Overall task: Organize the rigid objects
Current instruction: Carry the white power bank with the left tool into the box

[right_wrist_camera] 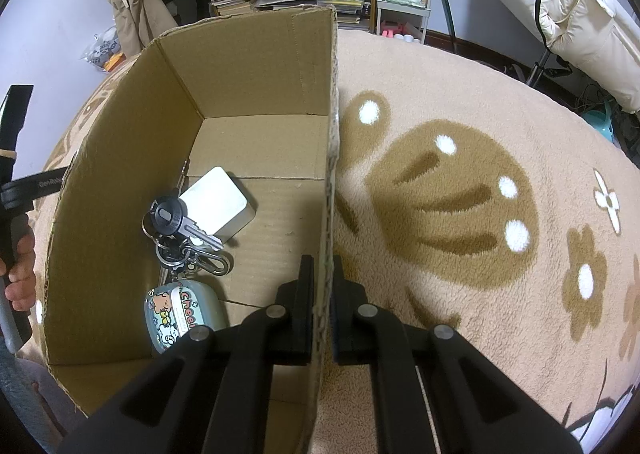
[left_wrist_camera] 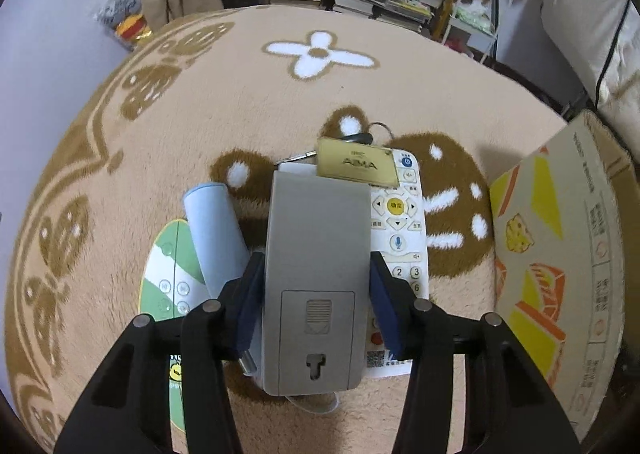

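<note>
Meanwhile, my left gripper (left_wrist_camera: 316, 294) was clenched on a grey remote (left_wrist_camera: 316, 254) lying back-up over the white remote (left_wrist_camera: 400, 221), with a pale blue tube (left_wrist_camera: 214, 225) just left of it. My right gripper (right_wrist_camera: 322, 294) pinched the wall of the cardboard box (right_wrist_camera: 256, 65), inside which lay a key bunch (right_wrist_camera: 180, 230), a white block (right_wrist_camera: 216, 199) and a cartoon case (right_wrist_camera: 180, 310).

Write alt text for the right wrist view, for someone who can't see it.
The right gripper clamps the near wall of an open brown cardboard box on a beige patterned rug. Inside lie a white rectangular charger block and a bunch of keys.
</note>
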Tool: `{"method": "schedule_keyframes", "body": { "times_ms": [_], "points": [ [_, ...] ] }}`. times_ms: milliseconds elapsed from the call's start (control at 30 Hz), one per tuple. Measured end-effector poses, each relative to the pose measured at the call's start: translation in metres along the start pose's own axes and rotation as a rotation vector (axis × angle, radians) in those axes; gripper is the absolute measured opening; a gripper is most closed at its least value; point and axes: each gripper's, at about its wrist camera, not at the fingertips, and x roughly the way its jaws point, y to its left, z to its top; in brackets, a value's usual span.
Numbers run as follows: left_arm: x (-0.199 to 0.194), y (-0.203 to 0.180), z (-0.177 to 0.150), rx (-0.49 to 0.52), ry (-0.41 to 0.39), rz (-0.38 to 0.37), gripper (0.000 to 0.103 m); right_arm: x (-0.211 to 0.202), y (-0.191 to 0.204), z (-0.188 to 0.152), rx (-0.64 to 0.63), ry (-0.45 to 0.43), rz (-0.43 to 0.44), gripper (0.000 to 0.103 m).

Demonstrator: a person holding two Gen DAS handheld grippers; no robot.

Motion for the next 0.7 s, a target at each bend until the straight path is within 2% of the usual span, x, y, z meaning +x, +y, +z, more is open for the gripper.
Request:
{"method": "schedule_keyframes", "body": {
  "times_ms": [200, 367, 567, 700],
  "points": [
    [-0.012, -0.001, -0.001, 0.001, -0.022, 0.047, 0.048, 0.000, 0.000, 0.000, -0.001, 0.000, 0.000, 0.008],
    [-0.028, -0.003, 0.000, -0.009, -0.042, 0.010, 0.048, 0.000, 0.000, 0.000, -0.001, 0.000, -0.001, 0.008],
    [-0.065, -0.024, 0.002, 0.046, -0.118, 0.016, 0.048, 0.000, 0.000, 0.000, -0.001, 0.000, -0.001, 0.008],
    [-0.098, -0.041, 0.000, 0.101, -0.199, 0.074, 0.048, 0.000, 0.000, 0.000, -0.001, 0.000, 0.000, 0.008]
  ]
}}
